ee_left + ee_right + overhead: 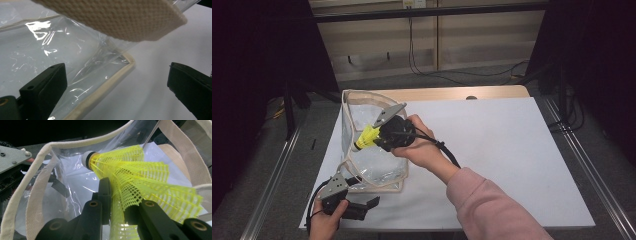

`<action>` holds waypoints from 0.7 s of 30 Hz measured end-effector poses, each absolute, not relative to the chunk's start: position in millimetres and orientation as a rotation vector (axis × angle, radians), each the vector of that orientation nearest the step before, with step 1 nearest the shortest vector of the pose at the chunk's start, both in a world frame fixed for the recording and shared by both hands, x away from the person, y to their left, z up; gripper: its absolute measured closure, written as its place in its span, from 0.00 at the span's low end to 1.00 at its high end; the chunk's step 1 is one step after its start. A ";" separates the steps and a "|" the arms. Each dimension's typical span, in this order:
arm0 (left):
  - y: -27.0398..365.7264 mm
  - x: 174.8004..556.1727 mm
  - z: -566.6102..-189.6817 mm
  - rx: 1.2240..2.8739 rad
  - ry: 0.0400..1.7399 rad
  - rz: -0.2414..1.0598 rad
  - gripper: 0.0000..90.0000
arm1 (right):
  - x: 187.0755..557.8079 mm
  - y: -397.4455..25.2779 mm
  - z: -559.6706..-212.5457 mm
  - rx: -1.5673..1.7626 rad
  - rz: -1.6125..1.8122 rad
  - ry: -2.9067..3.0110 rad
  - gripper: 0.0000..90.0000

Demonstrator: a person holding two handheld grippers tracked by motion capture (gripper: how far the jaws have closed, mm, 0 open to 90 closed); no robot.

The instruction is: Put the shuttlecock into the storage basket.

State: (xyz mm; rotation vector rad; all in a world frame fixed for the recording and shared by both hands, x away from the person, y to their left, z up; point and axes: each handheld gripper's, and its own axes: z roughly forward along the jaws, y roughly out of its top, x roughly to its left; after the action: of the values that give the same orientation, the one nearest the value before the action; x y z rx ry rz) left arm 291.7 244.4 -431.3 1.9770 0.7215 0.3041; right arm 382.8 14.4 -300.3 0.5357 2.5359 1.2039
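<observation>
1. Landmark: a clear plastic tote bag [372,145] with cream webbing trim stands open on the white counter [492,150], toward its left part.
2. Right claw [379,135]: held over the bag's open mouth; jaws clamped together on the skirt of a yellow shuttlecock [366,137]; the right gripper view confirms the mesh skirt [140,185] pinched between the jaws.
3. Shuttlecock: tilted, its pale cork tip [86,160] pointing into the bag's mouth, within the trimmed rim; skirt crushed where gripped.
4. Left claw [362,209]: low on the counter just beside the bag's near corner; jaws set well apart, holding nothing; the left gripper view shows the bag's trimmed corner [125,67] between them, untouched.
5. Bag strap [120,17]: hangs above the left claw in that view.
</observation>
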 end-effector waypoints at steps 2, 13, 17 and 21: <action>244.4 291.7 -431.4 1.976 0.722 0.305 0.03 | 382.2 16.3 -301.5 0.548 1.208 2.539 0.88; 244.6 291.8 -431.4 1.975 0.717 0.305 0.03 | 383.3 21.9 -311.0 0.546 1.180 2.565 0.88; 244.7 291.6 -431.4 1.974 0.719 0.304 0.03 | 383.7 24.4 -316.1 0.541 1.200 2.571 0.88; 244.6 291.7 -431.5 1.974 0.716 0.301 0.03 | 383.4 25.6 -319.6 0.541 1.201 2.578 0.88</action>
State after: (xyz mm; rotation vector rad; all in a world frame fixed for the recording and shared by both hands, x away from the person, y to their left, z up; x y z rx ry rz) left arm 291.7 244.6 -431.5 1.9740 0.7159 0.3009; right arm 383.4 25.6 -319.6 0.5413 2.5778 1.2010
